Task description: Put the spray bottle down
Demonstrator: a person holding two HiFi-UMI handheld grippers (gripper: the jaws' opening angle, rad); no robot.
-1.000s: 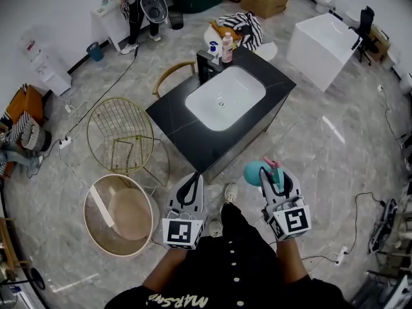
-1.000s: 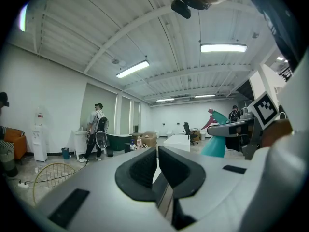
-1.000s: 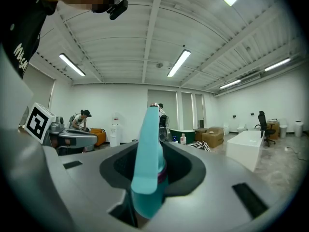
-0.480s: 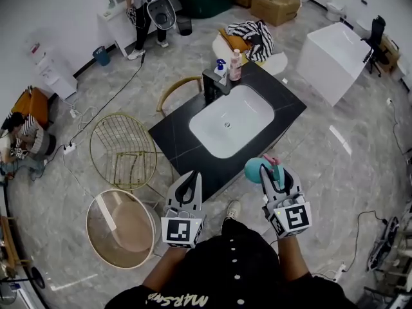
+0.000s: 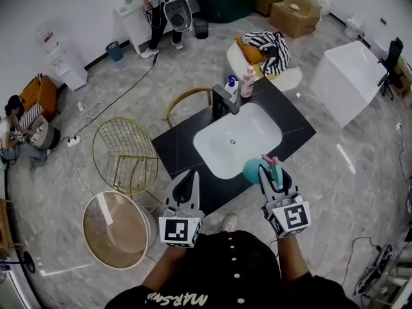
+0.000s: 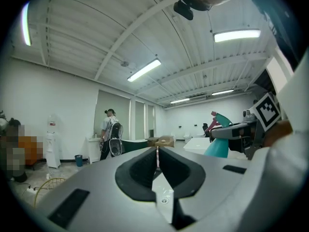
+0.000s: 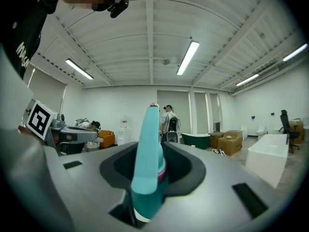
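Carrying the spray bottle point(image 5: 254, 170) aloft in the right gripper point(image 5: 271, 172), jaws pinching its teal head, pink trigger poking out at 12 o'clock. Hovering at about 5 o'clock of the sink point(image 5: 237, 140), over the near edge of the black tabletop point(image 5: 177, 148); not resting on anything visible. Holding the left gripper point(image 5: 187, 184) at 9 o'clock of the right, jaws pressed together on nothing. Beyond, at 12 o'clock of the sink: a faucet point(image 5: 223, 100) and two small bottles point(image 5: 246, 81). Judging by this, roughly midway: bottle gripped and at the tabletop; lowering it, standing it upright and letting go all left to do.
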